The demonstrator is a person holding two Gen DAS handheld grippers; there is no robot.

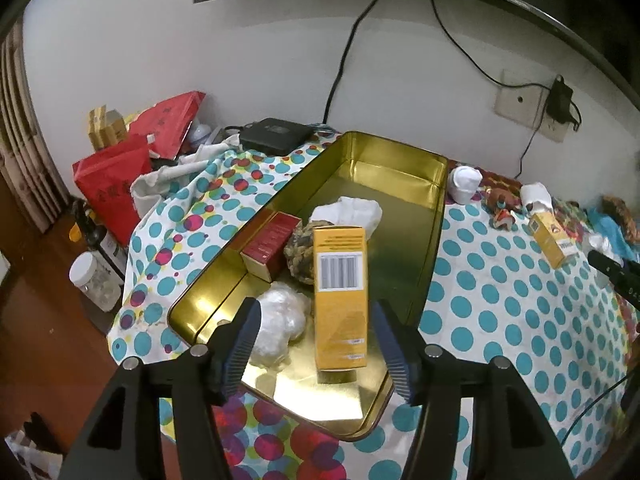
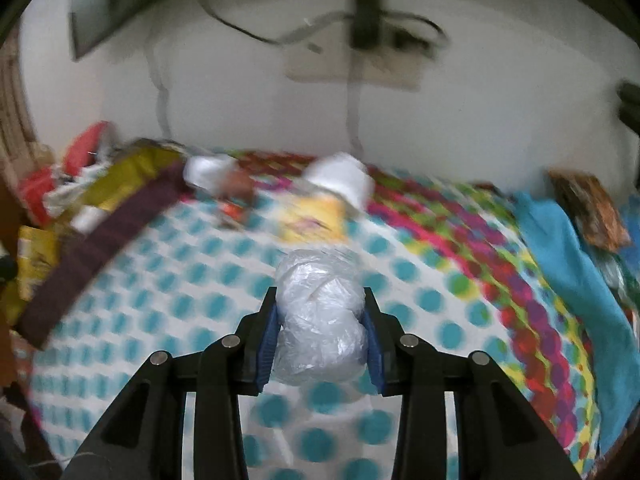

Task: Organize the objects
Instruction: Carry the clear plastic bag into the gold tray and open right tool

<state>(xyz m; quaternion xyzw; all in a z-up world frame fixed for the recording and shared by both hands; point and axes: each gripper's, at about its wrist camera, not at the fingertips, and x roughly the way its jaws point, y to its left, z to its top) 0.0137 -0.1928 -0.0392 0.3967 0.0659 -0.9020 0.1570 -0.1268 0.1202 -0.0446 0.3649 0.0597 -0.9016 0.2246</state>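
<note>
We are gathering loose things into the gold tin (image 1: 436, 216) that lies on the dotted cloth (image 1: 500, 300) of the table. Our left gripper (image 1: 316, 340) has its fingers (image 1: 246, 336) spread apart, and the yellow box (image 1: 340, 292) stands upright between them in the tin, touching neither pad. We judge it has been set down there, standing on end so it takes little room. Around it in the tin lie a red box (image 1: 270, 246) at about ten o'clock, a brown patterned bundle (image 1: 300, 256) just behind, a white wad (image 1: 348, 212) at twelve, and a clear plastic ball (image 1: 280, 320) at nine o'clock.

Our right gripper (image 2: 320, 340) is pinching a crumpled plastic bundle (image 2: 320, 316) squarely between both pads, clear of the cloth as far as the blurred view shows. We judge it is bound for the tin, which lies at nine to ten o'clock in that view. A second yellow box (image 1: 552, 240) waits on the cloth.
</note>
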